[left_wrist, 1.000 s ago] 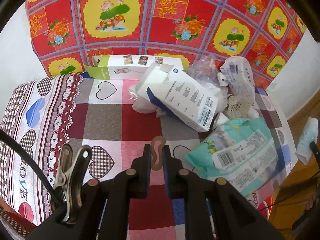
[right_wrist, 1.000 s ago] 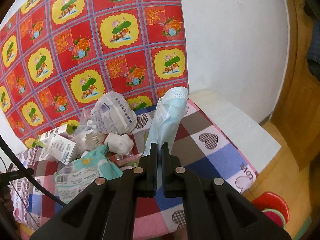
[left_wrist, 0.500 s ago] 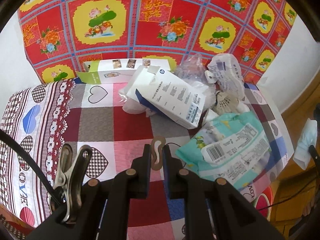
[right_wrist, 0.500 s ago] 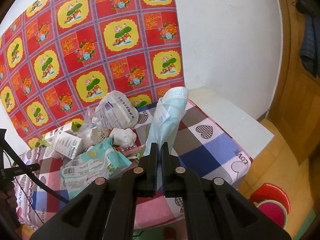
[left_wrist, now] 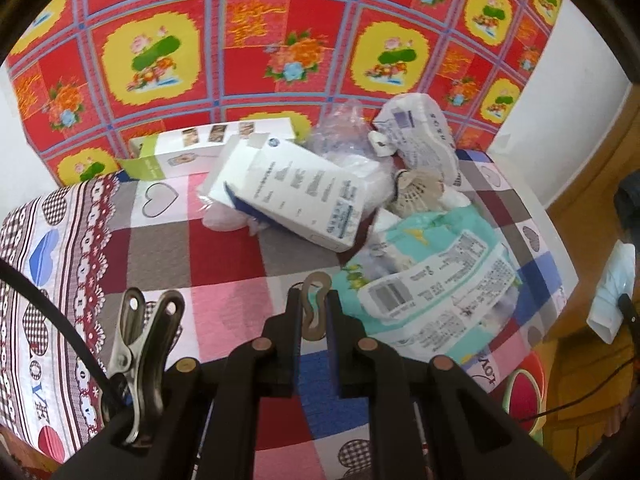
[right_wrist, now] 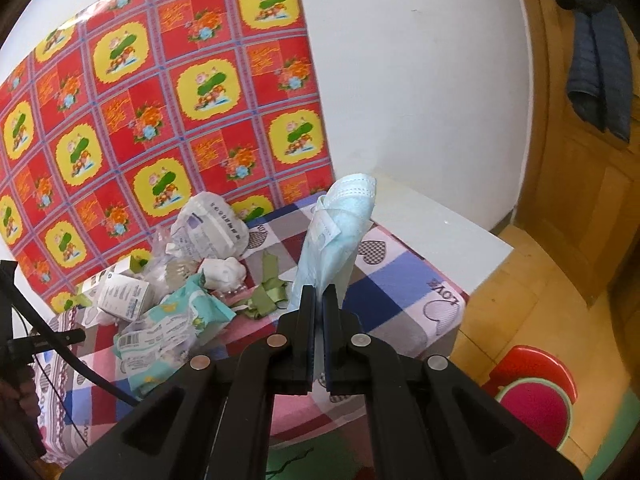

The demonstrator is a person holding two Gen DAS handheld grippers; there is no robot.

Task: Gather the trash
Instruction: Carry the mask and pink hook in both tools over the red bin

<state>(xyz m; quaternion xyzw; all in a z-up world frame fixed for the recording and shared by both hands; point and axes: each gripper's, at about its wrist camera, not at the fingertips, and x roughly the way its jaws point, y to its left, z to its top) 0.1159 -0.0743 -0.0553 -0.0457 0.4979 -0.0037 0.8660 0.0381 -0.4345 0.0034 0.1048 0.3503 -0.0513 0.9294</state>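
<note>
A red and yellow floral cloth (right_wrist: 160,120) hangs on the white wall behind your surface (left_wrist: 224,256), which wears a checked cover printed with hearts. Your right gripper (right_wrist: 319,300) has its jaws clamped on a pale blue pleated face mask (right_wrist: 340,232), which stands up from the tips toward twelve o'clock in the right wrist view. Your left gripper (left_wrist: 314,304) has its jaws pinched on a small tan peanut-shaped loop (left_wrist: 315,300), held above the cover.

The remaining trash sits heaped at one to two o'clock of the left jaws: one white printed carton (left_wrist: 296,196), one green-and-white box (left_wrist: 192,152) behind it, one crumpled teal wipes packet (left_wrist: 432,280) with a barcode, one white printed plastic bag (left_wrist: 420,136) and one clear plastic wrap (left_wrist: 344,136). In the right wrist view, a tangle of olive green ribbon (right_wrist: 264,300) lies at ten o'clock of the jaws. One red round stool (right_wrist: 536,388) stands on the wooden floor at four o'clock.
</note>
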